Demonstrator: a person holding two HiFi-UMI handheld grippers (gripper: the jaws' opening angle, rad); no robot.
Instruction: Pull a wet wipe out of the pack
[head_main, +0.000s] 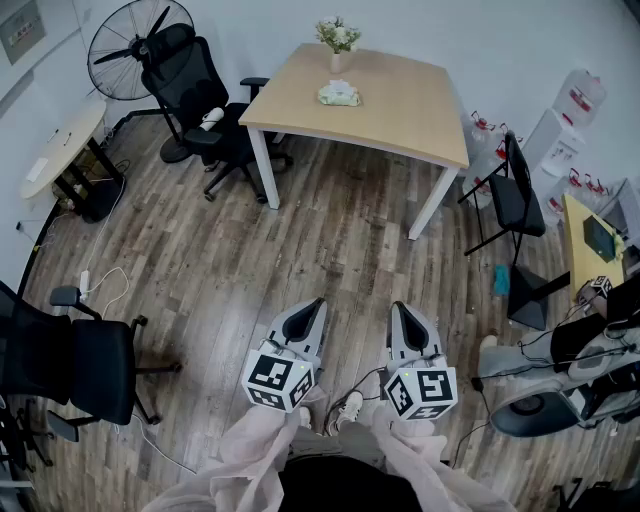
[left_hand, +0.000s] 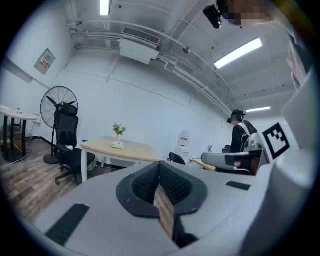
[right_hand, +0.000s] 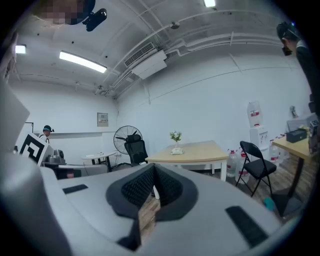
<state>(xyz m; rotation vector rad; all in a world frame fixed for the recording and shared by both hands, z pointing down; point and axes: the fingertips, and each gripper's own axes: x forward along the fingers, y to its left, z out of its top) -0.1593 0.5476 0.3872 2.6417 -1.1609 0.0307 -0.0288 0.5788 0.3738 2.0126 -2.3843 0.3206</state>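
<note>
Wipe pack (head_main: 339, 95) on table (head_main: 400, 110); left gripper (head_main: 310, 305) and right gripper (head_main: 402, 308) fingers (right_hand: 135, 187) pressed together

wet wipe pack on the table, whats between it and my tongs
Head view: only bare grey-brown plank floor, then the near edge of the light wooden table, before the pale green wet wipe pack. Left tongs and right tongs are shut, empty.
</note>
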